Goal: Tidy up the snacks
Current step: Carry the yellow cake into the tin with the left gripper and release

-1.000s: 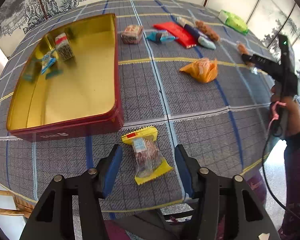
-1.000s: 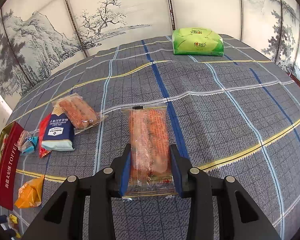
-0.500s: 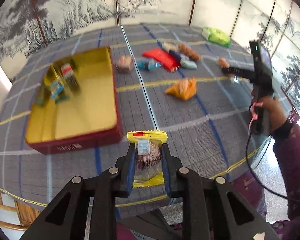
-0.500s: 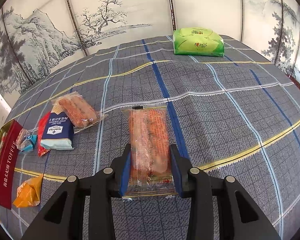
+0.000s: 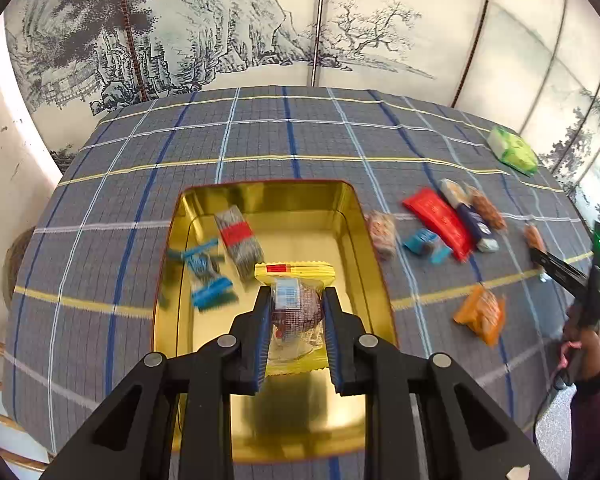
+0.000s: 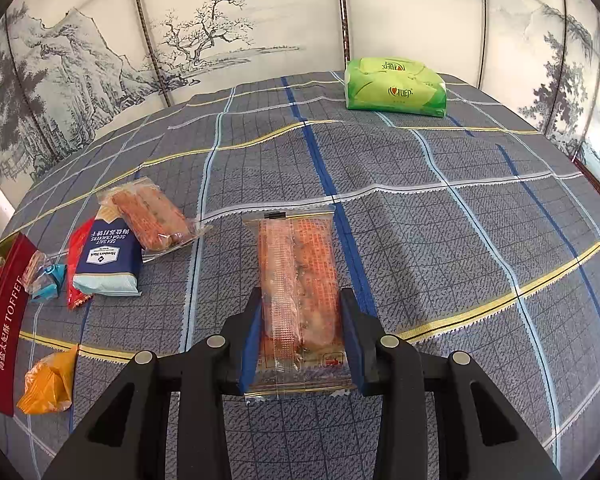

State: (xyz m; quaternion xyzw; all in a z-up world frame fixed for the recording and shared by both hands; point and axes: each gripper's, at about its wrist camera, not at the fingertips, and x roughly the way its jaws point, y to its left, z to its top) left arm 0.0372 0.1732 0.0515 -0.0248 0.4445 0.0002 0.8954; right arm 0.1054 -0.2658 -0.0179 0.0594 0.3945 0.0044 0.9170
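My left gripper (image 5: pixel 294 300) is shut on a yellow-edged clear packet with a dark cake (image 5: pixel 296 304), held in the air over the gold inside of the open red tin (image 5: pixel 364 240). Two wrapped snacks lie in the tin: a blue candy (image 5: pixel 204 272) and a grey-and-red packet (image 5: pixel 238 242). My right gripper (image 6: pixel 300 312) is shut on a long clear packet of orange biscuits (image 6: pixel 298 276), low over the plaid tablecloth. In the left wrist view the right gripper (image 5: pixel 560 272) shows at the right edge, in a person's hand.
Loose snacks lie to the right of the tin: a small pink packet (image 5: pixel 382 228), a blue candy (image 5: pixel 424 242), a red packet (image 5: pixel 438 218), a navy cracker pack (image 6: pixel 108 260), a biscuit packet (image 6: pixel 152 216) and an orange packet (image 6: pixel 48 380). A green tissue pack (image 6: pixel 396 88) sits far back.
My left gripper shut on the yellow-edged cake packet, lifted it off the cloth and carried it over the tin. The right gripper kept still, holding the biscuit packet.
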